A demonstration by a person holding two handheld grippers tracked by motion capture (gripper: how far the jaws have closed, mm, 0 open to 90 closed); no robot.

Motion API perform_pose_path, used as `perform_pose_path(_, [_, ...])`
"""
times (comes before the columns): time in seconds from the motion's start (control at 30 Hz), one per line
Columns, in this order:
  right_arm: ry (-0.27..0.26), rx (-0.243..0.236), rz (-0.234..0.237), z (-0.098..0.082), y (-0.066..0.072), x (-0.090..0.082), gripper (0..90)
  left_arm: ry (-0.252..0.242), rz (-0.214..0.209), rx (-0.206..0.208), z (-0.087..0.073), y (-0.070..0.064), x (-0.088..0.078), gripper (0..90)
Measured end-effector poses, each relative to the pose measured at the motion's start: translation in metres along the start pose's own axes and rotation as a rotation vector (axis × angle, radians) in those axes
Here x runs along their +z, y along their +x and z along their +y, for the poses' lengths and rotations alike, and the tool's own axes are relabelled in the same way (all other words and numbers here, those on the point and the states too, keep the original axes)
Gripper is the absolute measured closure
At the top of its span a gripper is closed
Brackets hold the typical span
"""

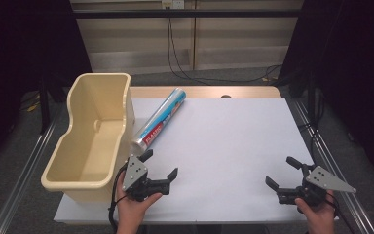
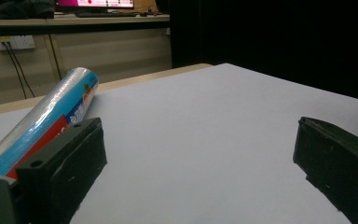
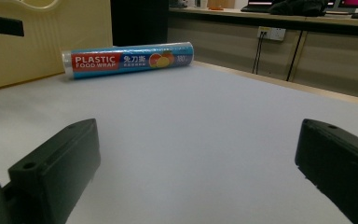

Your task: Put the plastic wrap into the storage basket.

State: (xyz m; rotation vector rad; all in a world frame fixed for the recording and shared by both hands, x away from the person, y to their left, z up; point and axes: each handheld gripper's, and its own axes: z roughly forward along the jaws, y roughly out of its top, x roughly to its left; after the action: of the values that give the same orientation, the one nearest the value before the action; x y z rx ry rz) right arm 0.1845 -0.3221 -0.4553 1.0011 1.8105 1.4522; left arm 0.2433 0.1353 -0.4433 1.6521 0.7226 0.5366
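Beside the cream-yellow plastic bin (image 1: pixel 95 134) at the table's left edge lies the blue cylindrical roll of plastic food wrap (image 1: pixel 159 119), flat on the white table sheet (image 1: pixel 224 146), its near end close against the bin's right wall and its far end angled away toward the back edge. Nothing sits in the bin — its floor is bare as far as the high view shows.

Left gripper (image 1: pixel 161 170) hovers just short of the roll's near end, also just right of the bin's near corner; jaws spread wide, nothing between them. In the left gripper view the roll (image 2: pixel 46 123) sits behind the left jaw, not between the pads. Right gripper (image 1: pixel 281 173) is well apart from the bin, near the table's right side, released too, holding nothing; its view looks across at the roll (image 3: pixel 129 59) in front of the bin wall (image 3: pixel 46 37).

Judgement: barely begun — no grasp yet. Likely left: close on the roll, lift, set it in the bin.
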Motion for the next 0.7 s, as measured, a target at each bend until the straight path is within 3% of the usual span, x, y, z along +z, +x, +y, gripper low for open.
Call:
perform_pose_path(0.3, [0.005,-0.011,0.004,0.0,0.002,0.003,0.0,0.013,-0.001,-0.016,0.006,0.0,0.01,2.3])
perform_pose_path(0.6, [0.021,-0.012,0.006,0.0,0.002,0.004,0.0,0.033,-0.001,-0.046,0.026,0.012,0.039,2.9])
perform_pose_path(0.7, [0.018,-0.01,0.009,0.0,0.001,0.005,0.0,0.052,0.005,-0.03,0.032,0.015,0.05,2.9])
